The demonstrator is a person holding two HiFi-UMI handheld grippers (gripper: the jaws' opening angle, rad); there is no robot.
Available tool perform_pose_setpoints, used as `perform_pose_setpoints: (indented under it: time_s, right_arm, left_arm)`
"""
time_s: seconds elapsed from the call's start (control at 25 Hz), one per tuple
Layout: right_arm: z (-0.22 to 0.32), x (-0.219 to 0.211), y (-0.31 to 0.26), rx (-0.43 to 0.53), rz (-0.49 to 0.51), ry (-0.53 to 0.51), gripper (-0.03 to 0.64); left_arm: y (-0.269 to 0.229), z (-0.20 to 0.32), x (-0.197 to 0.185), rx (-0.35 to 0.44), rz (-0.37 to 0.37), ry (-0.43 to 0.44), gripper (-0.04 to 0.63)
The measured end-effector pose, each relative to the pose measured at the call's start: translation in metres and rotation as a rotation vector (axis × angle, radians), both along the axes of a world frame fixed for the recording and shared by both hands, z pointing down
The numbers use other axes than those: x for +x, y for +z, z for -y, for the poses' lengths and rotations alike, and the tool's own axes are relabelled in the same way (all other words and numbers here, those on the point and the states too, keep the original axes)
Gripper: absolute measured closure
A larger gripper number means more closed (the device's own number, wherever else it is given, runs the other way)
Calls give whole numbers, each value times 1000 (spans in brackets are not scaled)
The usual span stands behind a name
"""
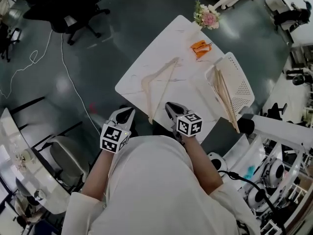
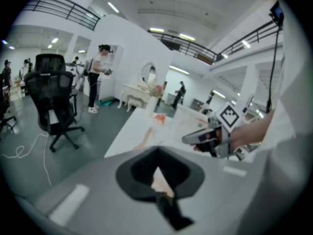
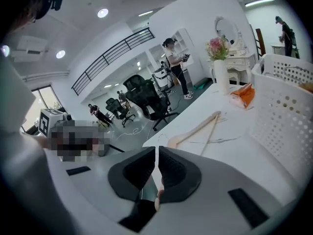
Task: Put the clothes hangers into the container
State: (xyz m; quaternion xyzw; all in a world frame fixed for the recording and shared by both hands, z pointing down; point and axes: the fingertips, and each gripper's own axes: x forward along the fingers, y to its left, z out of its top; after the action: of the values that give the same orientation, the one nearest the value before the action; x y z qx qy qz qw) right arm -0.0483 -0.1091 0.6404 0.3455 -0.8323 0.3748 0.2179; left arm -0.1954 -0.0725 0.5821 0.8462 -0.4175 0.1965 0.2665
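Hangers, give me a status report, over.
Grippers: left gripper shut, right gripper shut, both empty. One wooden hanger on table, more hangers in basket. Nothing blocking.

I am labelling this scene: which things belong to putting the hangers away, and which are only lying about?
For the job: white basket; hangers inside it; loose wooden hanger.
Lying about: orange object; flowers; office chair.

The orange object (image 1: pixel 201 47) on the table (image 1: pixel 156 53) is too small to identify, and the table's near corner is hidden behind the right gripper (image 1: pixel 170 106) and the person's torso (image 1: pixel 156 180). In the right gripper view the basket (image 3: pixel 283 111) is cut off by the picture's edge, only a sliver of the hangers (image 3: pixel 306 87) inside showing; the left gripper view blurs the loose hanger (image 2: pixel 142 140) to a pale streak.
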Motion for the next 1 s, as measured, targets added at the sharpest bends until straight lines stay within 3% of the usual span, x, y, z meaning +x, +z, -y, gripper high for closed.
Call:
perform_pose_setpoints:
  time_s: [0.52, 0.84, 1.0]
  right_arm:
    - [44, -73, 106, -94, -215, -25, 520]
    - [52, -84, 172, -185, -372, -4, 456]
    - [54, -89, 188, -184, -450, 18, 451]
  left_arm:
    - [22, 14, -69, -64, -9, 88, 595]
    - [21, 23, -112, -82, 12, 85, 596]
    - [25, 22, -136, -102, 27, 62, 597]
